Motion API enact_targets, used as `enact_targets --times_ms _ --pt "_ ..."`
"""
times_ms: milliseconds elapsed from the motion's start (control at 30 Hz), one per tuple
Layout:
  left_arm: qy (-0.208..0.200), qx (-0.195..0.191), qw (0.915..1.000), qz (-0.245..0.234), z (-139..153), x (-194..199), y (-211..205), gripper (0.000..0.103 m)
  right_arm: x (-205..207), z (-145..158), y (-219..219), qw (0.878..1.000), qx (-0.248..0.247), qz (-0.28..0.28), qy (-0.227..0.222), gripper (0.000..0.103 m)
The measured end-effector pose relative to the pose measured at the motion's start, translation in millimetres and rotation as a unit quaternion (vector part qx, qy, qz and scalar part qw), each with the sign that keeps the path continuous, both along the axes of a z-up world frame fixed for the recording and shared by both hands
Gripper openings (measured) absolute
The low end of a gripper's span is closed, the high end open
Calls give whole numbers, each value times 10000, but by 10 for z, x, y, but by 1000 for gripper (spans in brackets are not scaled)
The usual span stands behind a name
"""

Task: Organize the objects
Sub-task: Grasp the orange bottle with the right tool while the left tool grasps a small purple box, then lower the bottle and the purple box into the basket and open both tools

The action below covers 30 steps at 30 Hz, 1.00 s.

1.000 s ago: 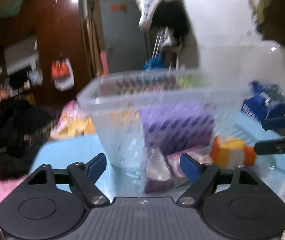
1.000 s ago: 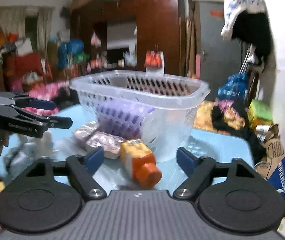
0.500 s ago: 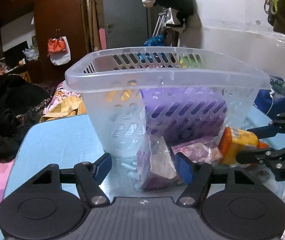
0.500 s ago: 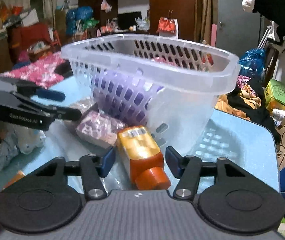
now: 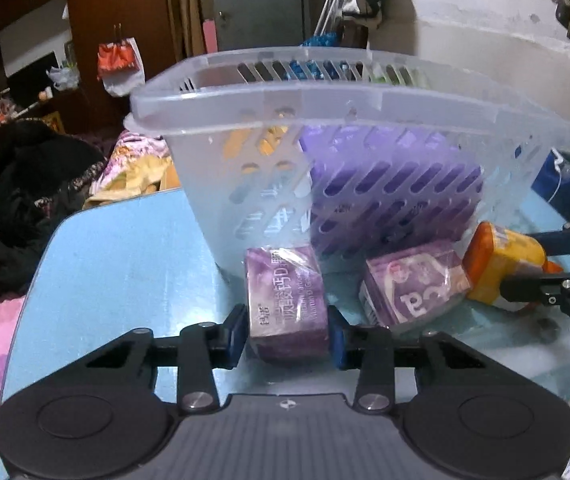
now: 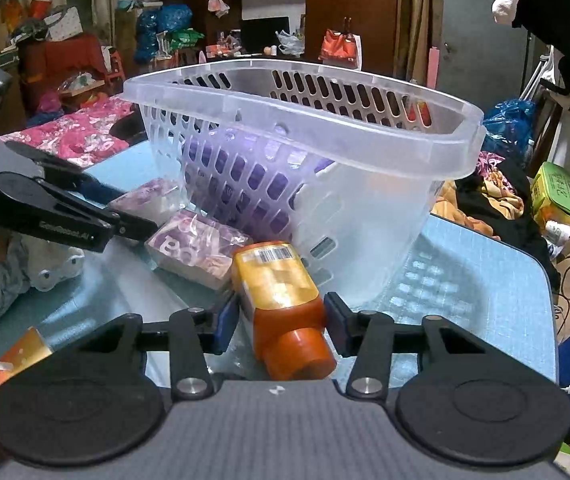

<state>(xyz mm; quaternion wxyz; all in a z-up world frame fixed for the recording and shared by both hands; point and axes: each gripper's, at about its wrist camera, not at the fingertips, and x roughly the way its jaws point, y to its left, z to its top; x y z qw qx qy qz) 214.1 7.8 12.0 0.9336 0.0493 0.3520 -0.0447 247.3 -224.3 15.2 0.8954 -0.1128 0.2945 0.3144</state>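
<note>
A clear plastic basket (image 5: 337, 108) stands on the blue table (image 5: 125, 264) with a purple pack (image 5: 397, 192) inside. My left gripper (image 5: 288, 334) is shut on a purple wrapped box (image 5: 283, 296) lying in front of the basket. A second purple wrapped box (image 5: 413, 288) lies to its right. My right gripper (image 6: 281, 322) is shut on an orange bottle (image 6: 277, 292) lying on its side by the basket (image 6: 325, 128), cap toward me. The second purple box (image 6: 197, 248) shows left of the bottle. The left gripper (image 6: 133, 226) shows there too.
A grey plush toy (image 6: 33, 272) and an orange packet (image 6: 13, 364) lie at the table's left in the right wrist view. Clothes (image 5: 17, 200) are piled beyond the table's left edge. A blue bag (image 5: 561, 180) stands right of the basket.
Both grippers have moved forward and closed: the left onto the purple wrapped box, the right onto the orange bottle. The basket has not moved.
</note>
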Motion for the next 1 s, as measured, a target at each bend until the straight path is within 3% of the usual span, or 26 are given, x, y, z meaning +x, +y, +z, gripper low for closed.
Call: enact_targets --times_ms 200,400,600,733,800,900,1000 --pt "-698 -102 9975 -95 177 -239 61 44 -111 91 -75 9996 113 -95 -258 49" --pt "-1355 -494 9894 -181 413 -636 203 44 -350 221 -326 9969 423 -233 -613 49" --pt "-1944 -759 9774 -352 899 -801 269 44 -633 691 -592 9851 1071 -468 -1263 49" --pt "-1858 -600 9805 -217 1249 -341 185 44 -398 1128 -335 9801 1059 -669 -1541 48" --pt "-1635 -415 9856 -65 1319 -27 157 44 -92 1265 -94 9825 821 -882 -1422 48" --pt "-1036 -140 9944 145 1287 519 122 44 336 1258 256 9854 264 -1285 -1087 48" --pt "-505 -98 9984 255 1142 906 142 44 719 1102 516 9852 -163 -1534 -741 48"
